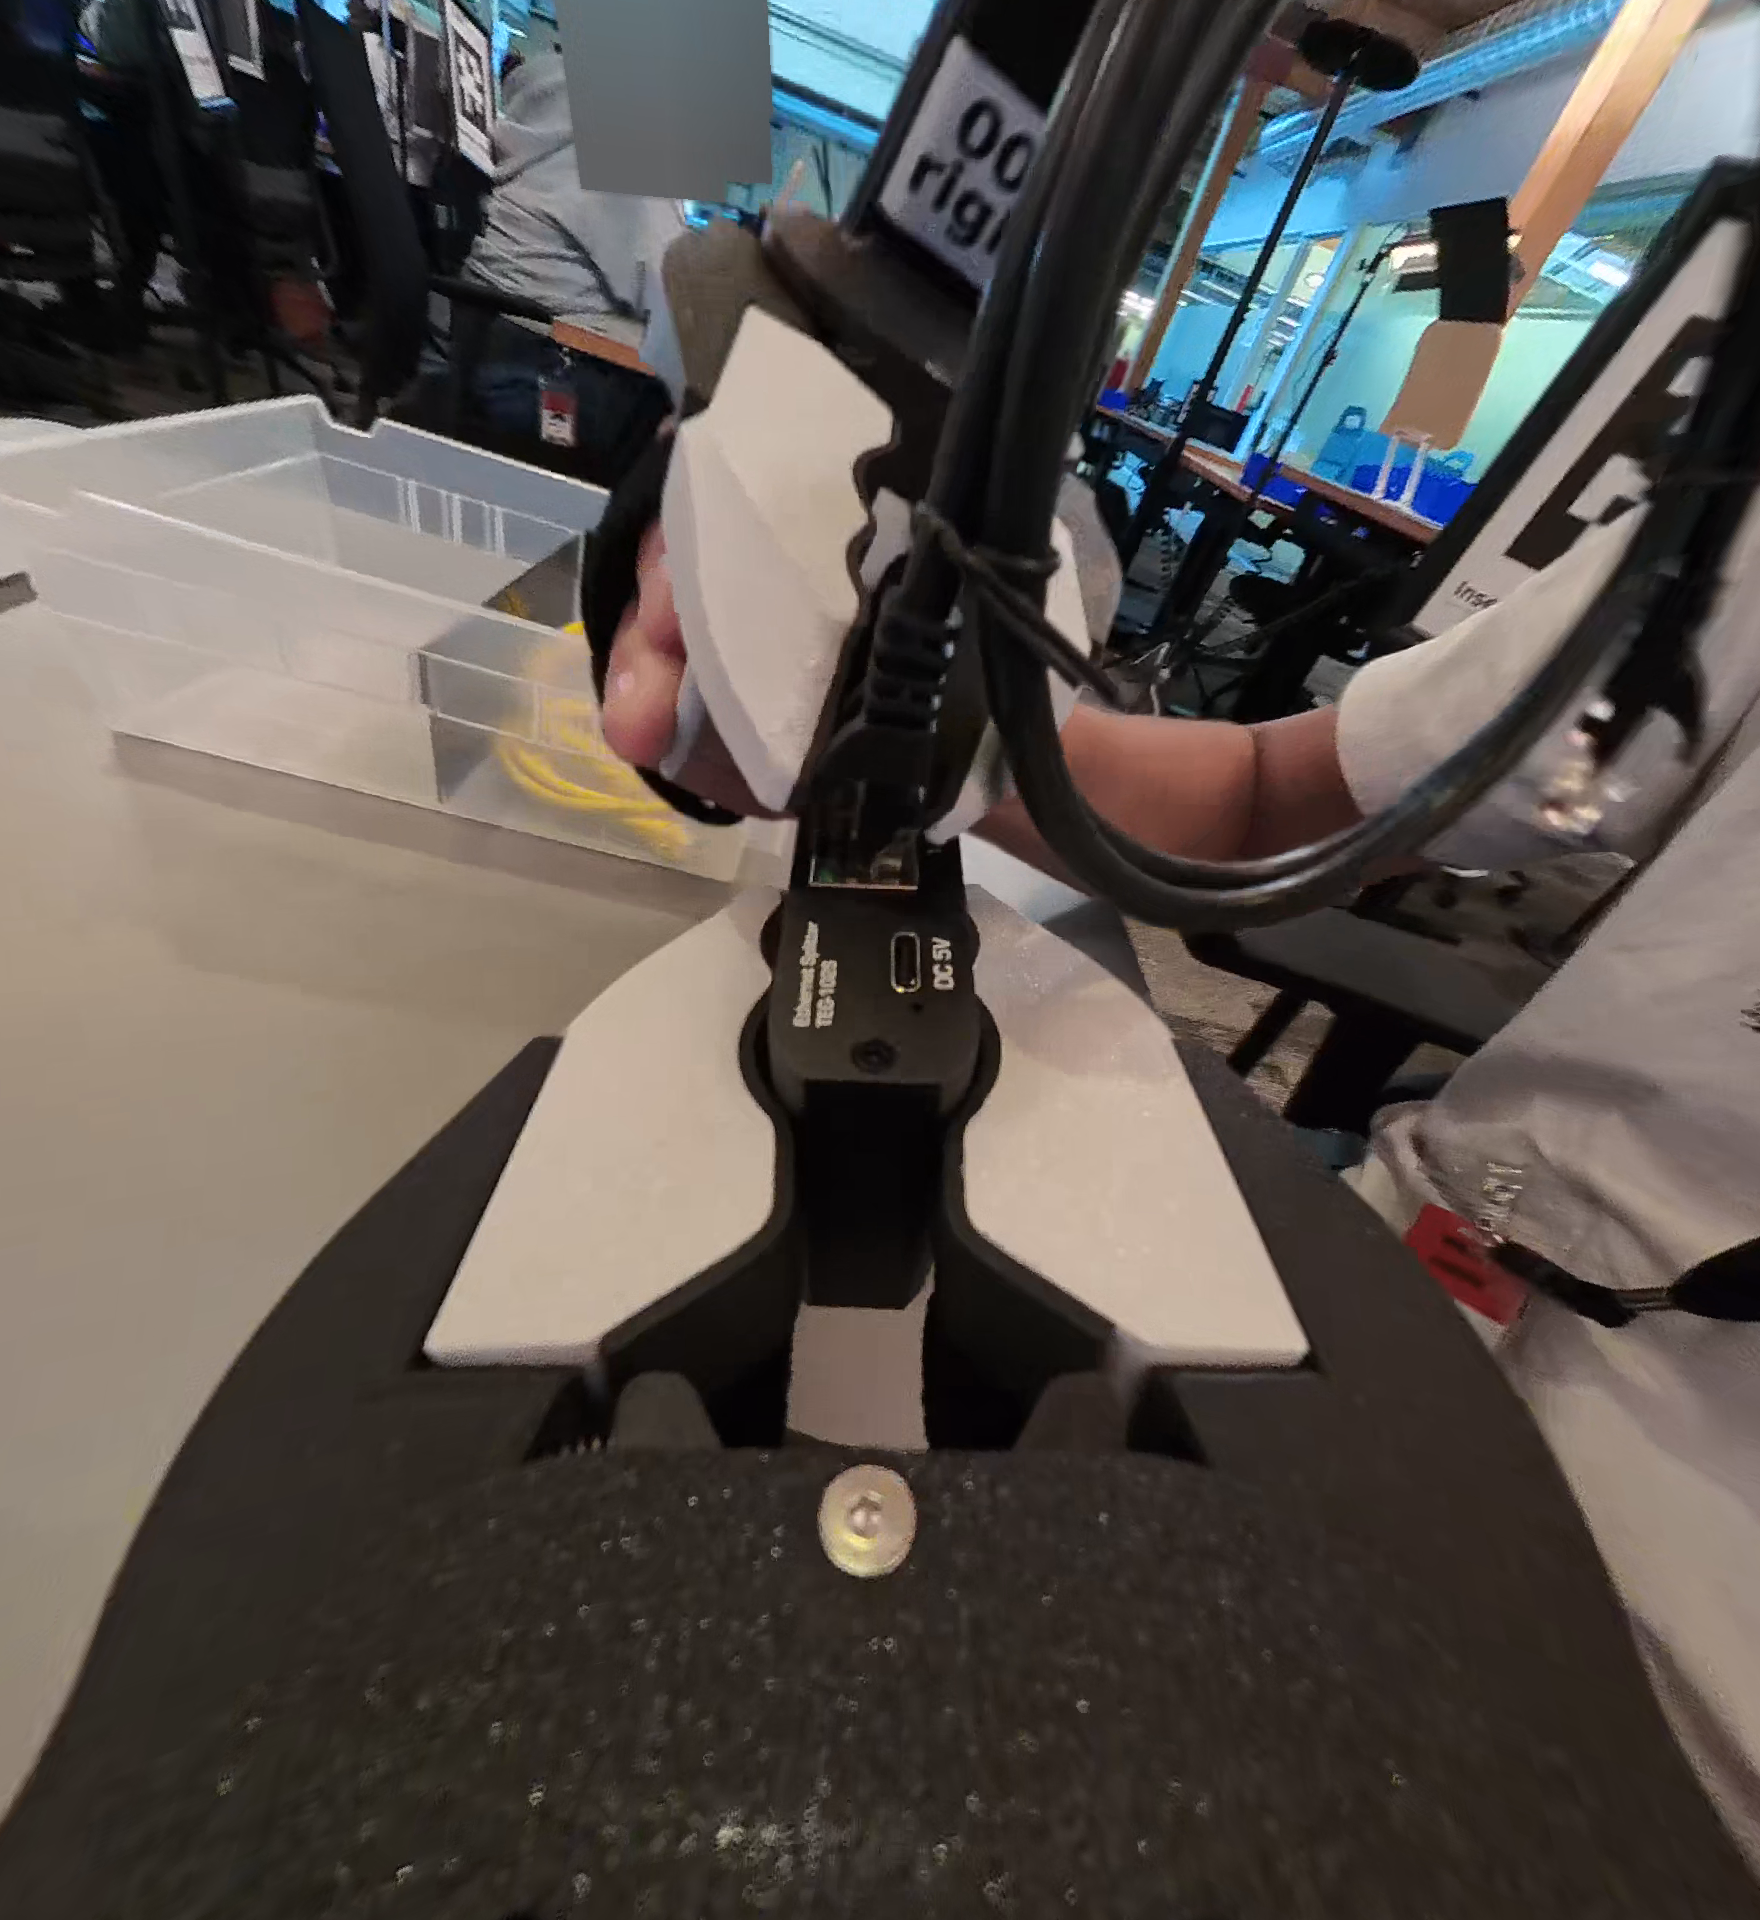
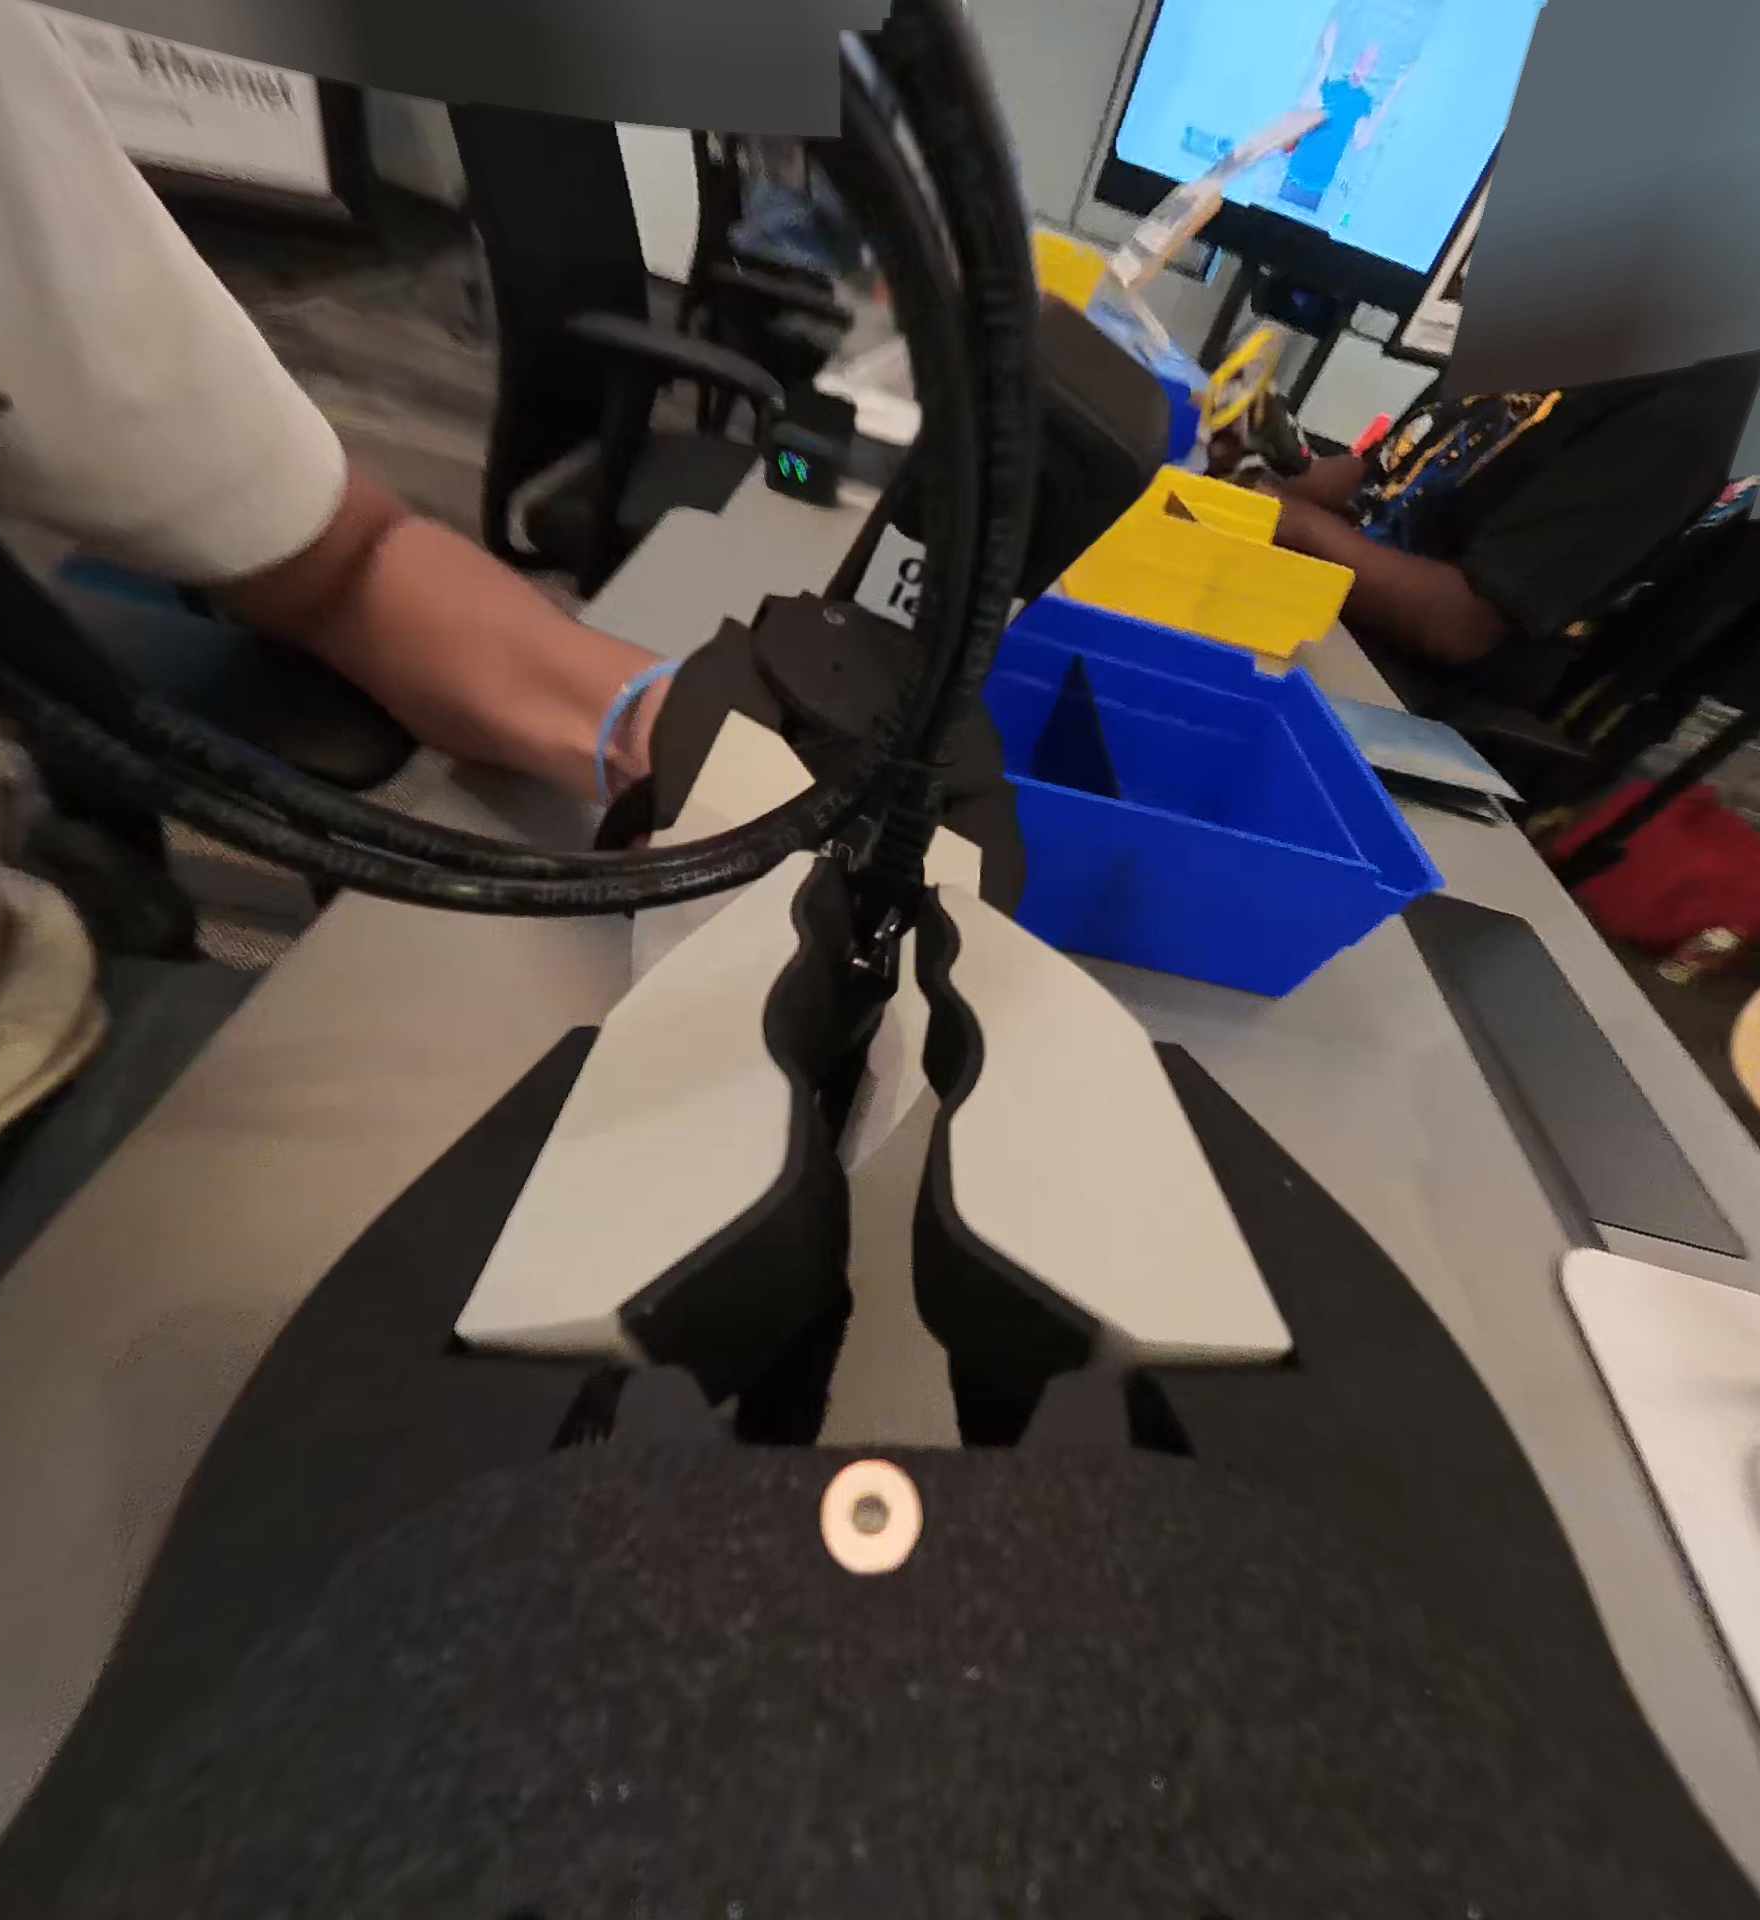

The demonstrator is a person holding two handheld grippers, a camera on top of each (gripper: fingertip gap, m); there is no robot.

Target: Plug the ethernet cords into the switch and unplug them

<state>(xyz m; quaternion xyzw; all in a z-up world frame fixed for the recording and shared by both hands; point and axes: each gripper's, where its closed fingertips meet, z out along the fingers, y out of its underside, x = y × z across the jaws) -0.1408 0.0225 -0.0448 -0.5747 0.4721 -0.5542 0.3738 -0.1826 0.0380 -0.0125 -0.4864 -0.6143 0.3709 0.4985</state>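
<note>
Table: pale grey worktop (image 1: 180,1039), filling the left wrist view from 7 to 10 o'clock.
Blue bin: open blue plastic storage bin (image 2: 1219,862) at 2 o'clock in the right wrist view, with a yellow plastic bin (image 2: 1208,571) just behind it.
Clear tray: transparent plastic divided tray (image 1: 315,582) at 10 o'clock in the left wrist view, with a coiled yellow cord (image 1: 585,769) lying in it.
Black cord: bundled black ethernet cord (image 1: 1146,831), tied in a loop that swings from 12 round to 3 o'clock.
Switch: small black box-shaped ethernet switch (image 1: 876,997), centre of the left wrist view, port end (image 1: 860,862) pointing to 12 o'clock.
Plug: black booted connector (image 1: 891,717), its tip at the mouth of the port; how deep it sits I cannot tell.
Left gripper (image 1: 876,997): jaws narrowly parted, grey fingers (image 1: 647,1091) pressed on either flank of the switch body, holding it off the table.
Right gripper (image 2: 871,966): nearly closed, wavy black pads (image 2: 798,997) clamped on the plug's boot, seen at 12 o'clock above the switch from the left view.
Progress: judged an early-to-middle stage, either seating or withdrawing this plug.
Left to do: the yellow cord looks untouched; it likely awaits plugging and unplugging.
</note>
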